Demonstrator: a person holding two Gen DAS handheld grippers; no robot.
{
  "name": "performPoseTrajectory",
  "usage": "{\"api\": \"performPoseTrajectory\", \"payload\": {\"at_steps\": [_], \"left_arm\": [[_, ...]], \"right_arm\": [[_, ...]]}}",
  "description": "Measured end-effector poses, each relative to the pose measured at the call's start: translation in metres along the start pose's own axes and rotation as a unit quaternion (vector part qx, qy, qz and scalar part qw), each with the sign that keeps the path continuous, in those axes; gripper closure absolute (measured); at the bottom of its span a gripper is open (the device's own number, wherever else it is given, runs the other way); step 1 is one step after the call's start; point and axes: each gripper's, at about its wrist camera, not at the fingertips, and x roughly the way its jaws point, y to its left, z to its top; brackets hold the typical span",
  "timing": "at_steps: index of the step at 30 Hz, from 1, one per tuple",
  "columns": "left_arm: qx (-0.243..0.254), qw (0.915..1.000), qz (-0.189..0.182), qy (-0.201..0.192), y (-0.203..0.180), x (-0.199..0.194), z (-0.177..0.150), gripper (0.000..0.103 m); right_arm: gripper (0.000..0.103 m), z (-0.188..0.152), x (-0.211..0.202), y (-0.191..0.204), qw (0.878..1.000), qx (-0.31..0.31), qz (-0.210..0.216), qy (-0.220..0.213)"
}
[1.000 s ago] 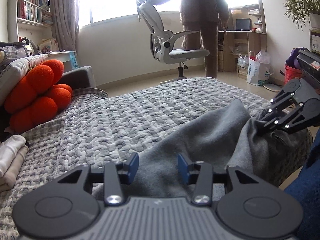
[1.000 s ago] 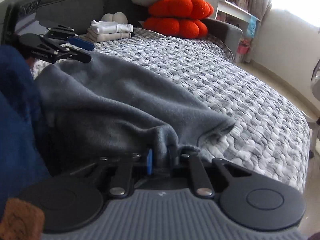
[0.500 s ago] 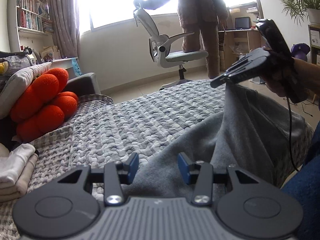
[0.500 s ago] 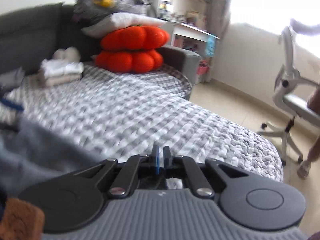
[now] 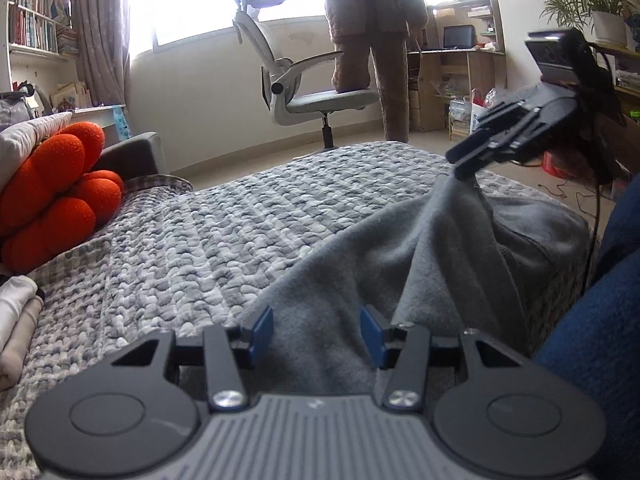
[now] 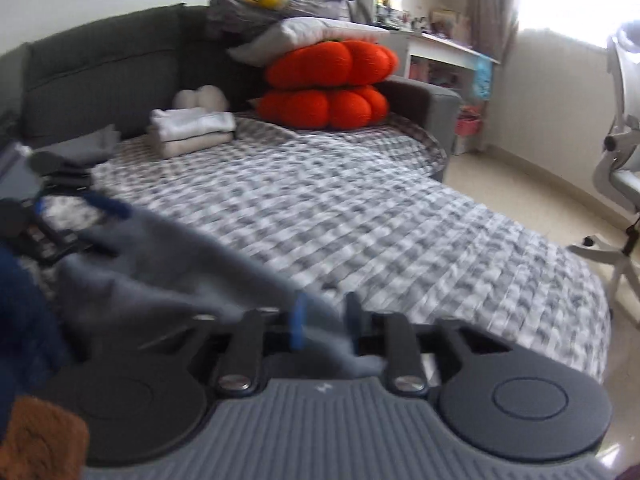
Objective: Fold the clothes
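A grey fleece garment [image 5: 420,264] lies on the near edge of the grey-and-white quilted bed [image 5: 240,224]. My left gripper [image 5: 316,334] is open, its blue pads on either side of the cloth, low over its near part. My right gripper [image 5: 460,162] shows in the left wrist view, raised at the right, pulling a peak of the garment up. In the right wrist view my right gripper [image 6: 324,326] has grey cloth [image 6: 192,276] between its pads, which stand a little apart. The left gripper [image 6: 60,216] shows there at the far left.
Orange cushions [image 6: 332,84] and a pillow sit at the bed's head. A folded white and beige stack [image 6: 192,130] lies beside them. A white office chair [image 5: 308,84] and a standing person [image 5: 372,32] are by the window. A desk [image 5: 460,80] stands beyond.
My right gripper lifted its end of the grey garment off the bed, then came down a little and forward. Its pads now stand slightly wider. My left gripper stayed open in place.
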Motion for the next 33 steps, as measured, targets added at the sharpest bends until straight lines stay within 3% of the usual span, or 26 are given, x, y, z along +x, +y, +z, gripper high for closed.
{"api": "performPoseTrajectory", "payload": {"at_steps": [1, 4, 5, 6, 8, 9, 15, 22, 28, 33], "left_arm": [[-0.004, 1.0000, -0.002, 0.001, 0.002, 0.002, -0.002, 0.052], [-0.014, 0.9999, 0.002, 0.005, 0.002, 0.008, -0.003, 0.052], [-0.019, 0.9998, -0.001, 0.002, 0.002, 0.009, -0.002, 0.052], [-0.021, 0.9998, -0.004, 0.000, 0.002, 0.009, 0.000, 0.052], [-0.018, 0.9998, -0.002, -0.004, -0.001, 0.008, 0.003, 0.052], [-0.013, 0.9999, 0.001, -0.005, -0.002, 0.007, 0.005, 0.052], [-0.015, 0.9997, 0.015, -0.010, 0.004, 0.000, 0.014, 0.052], [-0.006, 0.9989, 0.018, -0.044, 0.004, -0.009, 0.037, 0.038], [0.033, 0.9977, 0.014, -0.057, -0.006, 0.006, 0.055, 0.030], [0.057, 0.9980, -0.024, -0.018, -0.015, 0.042, 0.050, 0.029]], "right_arm": [[0.032, -0.006, -0.004, 0.003, 1.000, 0.000, 0.006, 0.005], [0.031, -0.016, -0.005, 0.006, 0.999, 0.028, 0.001, 0.019], [0.039, -0.017, 0.000, 0.004, 0.999, 0.047, 0.006, 0.026], [0.062, -0.018, 0.007, 0.002, 0.997, 0.070, 0.014, 0.033], [0.091, -0.017, 0.021, 0.000, 0.994, 0.097, 0.013, 0.044], [0.095, -0.015, 0.028, 0.003, 0.994, 0.094, -0.001, 0.048], [0.098, 0.046, 0.037, -0.007, 0.991, 0.132, -0.015, -0.032], [0.099, 0.125, 0.080, -0.048, 0.973, 0.196, -0.098, -0.077], [0.098, 0.138, 0.130, -0.088, 0.947, 0.269, -0.173, -0.040], [0.098, 0.117, 0.148, -0.110, 0.932, 0.308, -0.189, -0.013]]}}
